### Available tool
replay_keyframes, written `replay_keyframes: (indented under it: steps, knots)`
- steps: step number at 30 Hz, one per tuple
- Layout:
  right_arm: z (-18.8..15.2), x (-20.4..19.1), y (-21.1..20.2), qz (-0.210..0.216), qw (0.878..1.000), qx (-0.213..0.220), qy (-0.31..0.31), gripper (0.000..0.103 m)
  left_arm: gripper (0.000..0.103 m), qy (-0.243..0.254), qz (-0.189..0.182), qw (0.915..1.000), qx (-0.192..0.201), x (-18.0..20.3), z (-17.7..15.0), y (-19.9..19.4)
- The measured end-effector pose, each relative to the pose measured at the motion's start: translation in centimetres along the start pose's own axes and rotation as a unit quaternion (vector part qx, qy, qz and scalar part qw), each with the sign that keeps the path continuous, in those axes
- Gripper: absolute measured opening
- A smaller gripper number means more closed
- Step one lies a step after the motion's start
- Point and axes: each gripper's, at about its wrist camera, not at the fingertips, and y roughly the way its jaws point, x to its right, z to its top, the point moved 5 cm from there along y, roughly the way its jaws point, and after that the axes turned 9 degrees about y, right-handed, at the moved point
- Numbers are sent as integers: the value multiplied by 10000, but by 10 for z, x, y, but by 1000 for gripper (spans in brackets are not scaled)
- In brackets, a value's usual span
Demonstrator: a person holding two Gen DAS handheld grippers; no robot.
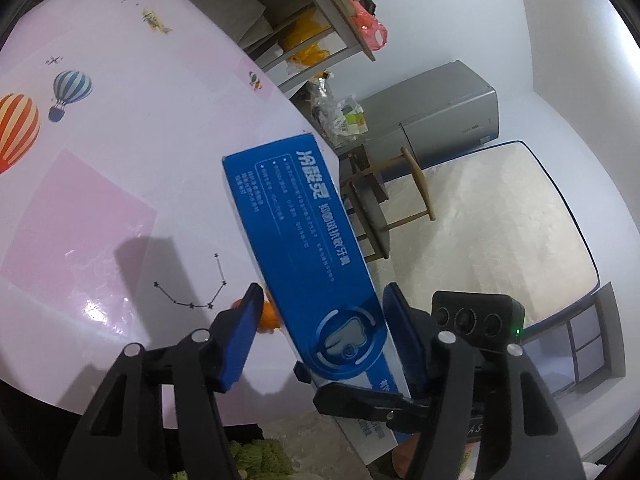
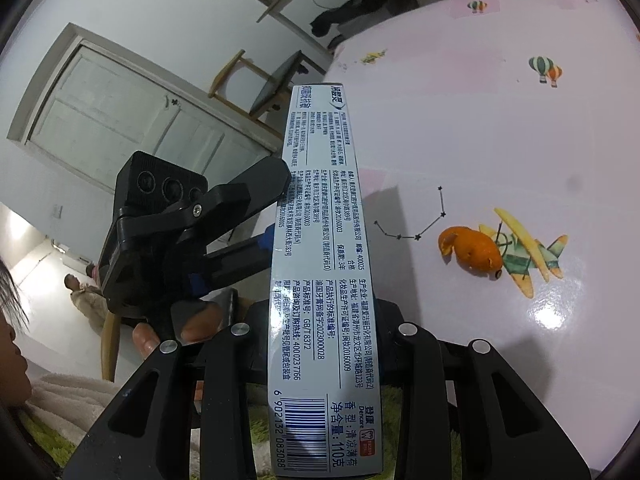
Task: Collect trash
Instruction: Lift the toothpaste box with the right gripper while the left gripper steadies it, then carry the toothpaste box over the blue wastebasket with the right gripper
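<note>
one toothpaste box (image 2: 320,280), one orange peel (image 2: 472,250), two tools.

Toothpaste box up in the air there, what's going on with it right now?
The right gripper has its jaws shut on the blue toothpaste box, holding it above the pink table. The left gripper straddles the box, but its left pad stands clear of it. A piece of orange peel lies on the table, not yet collected.

Left hand-held gripper (image 1: 320,332) jaws apart, right hand-held gripper (image 2: 320,360) clamped, both angled downward
</note>
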Motion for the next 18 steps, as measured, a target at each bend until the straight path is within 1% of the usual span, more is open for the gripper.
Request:
replay_keyframes:
  steps: [4,7,10,12,13,15,16,17,18]
  knots:
    - [-6,-2,-12,78,9998,149,-57,31,59,155,-8,9999,-7,13,4,0]
    - [-11,-2,-29,95,9990,421,-84,31,59,362,-104,9993,-74,30,6,7]
    - [-20,8,-53,138,9969,778,14,31,59,613,-206,9974,-307,54,9,28]
    - [-26,22,-75,202,9937,1076,233,31,58,774,-286,9952,-518,71,11,46]
    - [-29,27,-87,227,9917,1218,341,31,58,872,-354,9935,-639,82,12,57]
    - [-37,43,-118,154,9846,1648,565,31,59,1119,-565,9887,-819,108,13,80]
    - [-41,51,-133,97,9804,1852,663,31,61,1278,-647,9854,-915,122,12,94]
    - [-45,58,-146,61,9762,2031,760,31,66,1389,-668,9831,-987,131,12,104]
    - [-51,70,-168,7,9689,2303,906,31,67,1547,-675,9796,-1087,144,10,117]
